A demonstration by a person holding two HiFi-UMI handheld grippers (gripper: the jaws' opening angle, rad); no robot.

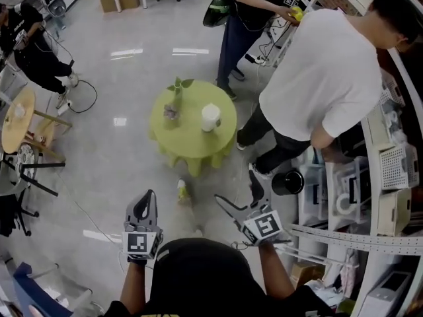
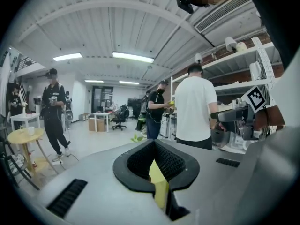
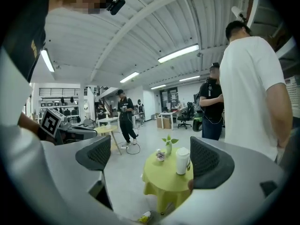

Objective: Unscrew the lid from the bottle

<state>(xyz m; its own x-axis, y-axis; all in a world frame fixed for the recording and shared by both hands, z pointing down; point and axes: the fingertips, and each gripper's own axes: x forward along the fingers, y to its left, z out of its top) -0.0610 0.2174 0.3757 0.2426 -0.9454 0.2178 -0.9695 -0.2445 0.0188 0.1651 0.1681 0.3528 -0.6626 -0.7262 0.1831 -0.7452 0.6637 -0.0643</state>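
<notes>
I hold the left gripper [image 1: 143, 209] low in the frame, left of centre, its jaws pressed together with nothing between them; in the left gripper view [image 2: 154, 165] only a sliver of yellow-green background shows through the seam. The right gripper [image 1: 239, 197] sits lower centre-right with its jaws spread wide and empty. In the right gripper view [image 3: 157, 161] the gap between the pads frames distant things only.

The white bottle [image 1: 210, 117] stands upright on the round table [image 1: 192, 144], draped in yellow-green cloth, at the centre of the head view, well apart from both grippers. Its lid [image 3: 183, 150] sits on top. A small vase [image 1: 176, 92] with green leaves stands on the table's far left side.

A person in a white shirt [image 1: 324, 78] bends toward the shelving [image 1: 396, 177] along the right edge.
</notes>
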